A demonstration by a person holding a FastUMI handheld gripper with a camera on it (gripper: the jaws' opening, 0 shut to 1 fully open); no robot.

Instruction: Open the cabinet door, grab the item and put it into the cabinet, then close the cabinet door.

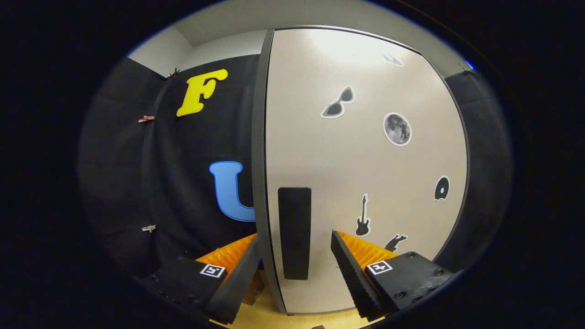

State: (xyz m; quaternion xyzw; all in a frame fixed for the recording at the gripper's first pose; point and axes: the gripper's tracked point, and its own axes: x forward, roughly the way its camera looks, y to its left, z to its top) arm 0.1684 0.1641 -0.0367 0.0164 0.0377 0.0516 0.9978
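The cabinet door (365, 160) is a tall pale panel with a dark edge strip and several small stickers. It stands right in front of me. Its black upright handle (295, 214) sits near the door's left edge, between my fingers. My gripper (296, 237) is open. The left finger (237, 278) lies just outside the door's left edge, and the right finger (354, 269) is in front of the door face, to the right of the handle. Neither finger presses on the handle. I cannot tell whether the door stands shut or slightly ajar.
A pale wooden surface (297, 317) runs under the door's lower edge. A small brown thing (255, 289) peeks out behind the left finger, mostly hidden. The booth's black cloth wall (183, 183) hangs to the left of the door, with a few clips.
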